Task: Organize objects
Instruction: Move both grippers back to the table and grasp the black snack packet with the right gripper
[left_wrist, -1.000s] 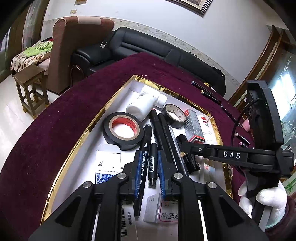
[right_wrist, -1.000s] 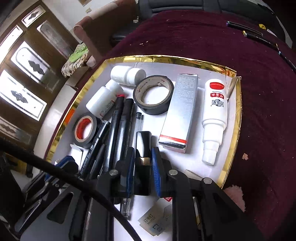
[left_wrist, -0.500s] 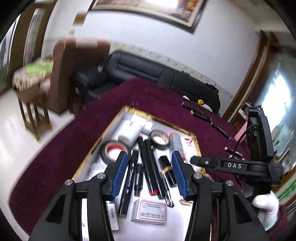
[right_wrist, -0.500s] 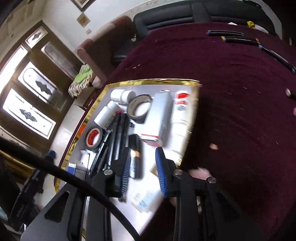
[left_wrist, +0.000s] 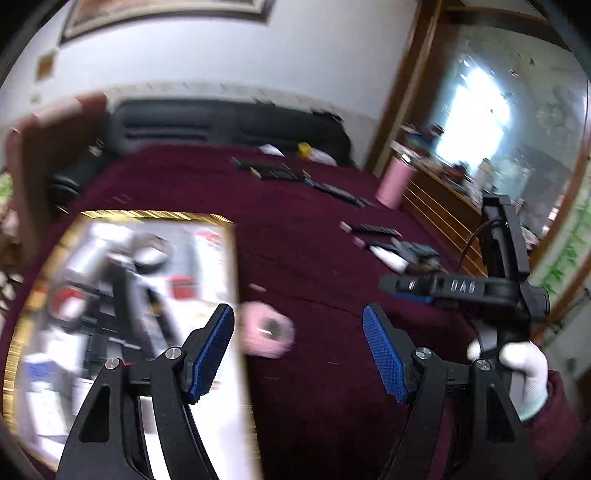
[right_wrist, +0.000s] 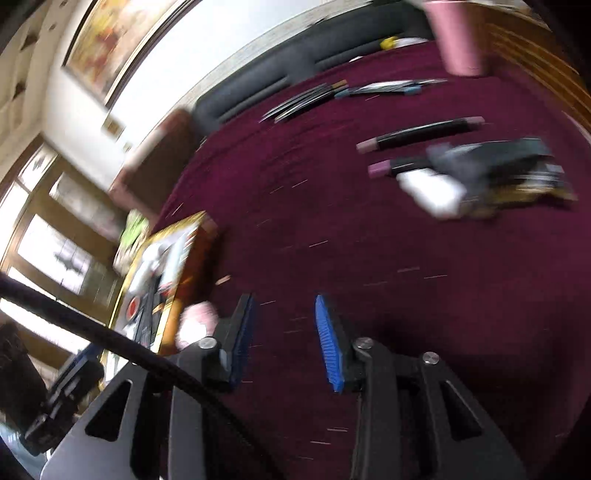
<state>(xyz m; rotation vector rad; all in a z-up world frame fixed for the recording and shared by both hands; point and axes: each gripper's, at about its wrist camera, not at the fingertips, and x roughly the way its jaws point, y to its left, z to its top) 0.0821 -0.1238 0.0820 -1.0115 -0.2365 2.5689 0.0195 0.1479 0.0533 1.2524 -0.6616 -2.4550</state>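
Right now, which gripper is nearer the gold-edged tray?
Left. The left gripper has one finger over the tray edge; the right gripper is over cloth, off it.

Your gold-rimmed white tray (left_wrist: 232, 258) is motion-smeared; its contents can't be told apart, and the left view's bottom edge crops it. Pink round blob (left_wrist: 267, 334) beside it: unidentifiable. Dark pile with white piece (right_wrist: 480, 177) on maroon cloth: blurred too.

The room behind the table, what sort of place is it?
Probably a home living room: a black leather sofa along the wall, a large framed painting above, and a table under dark red velvet cloth.
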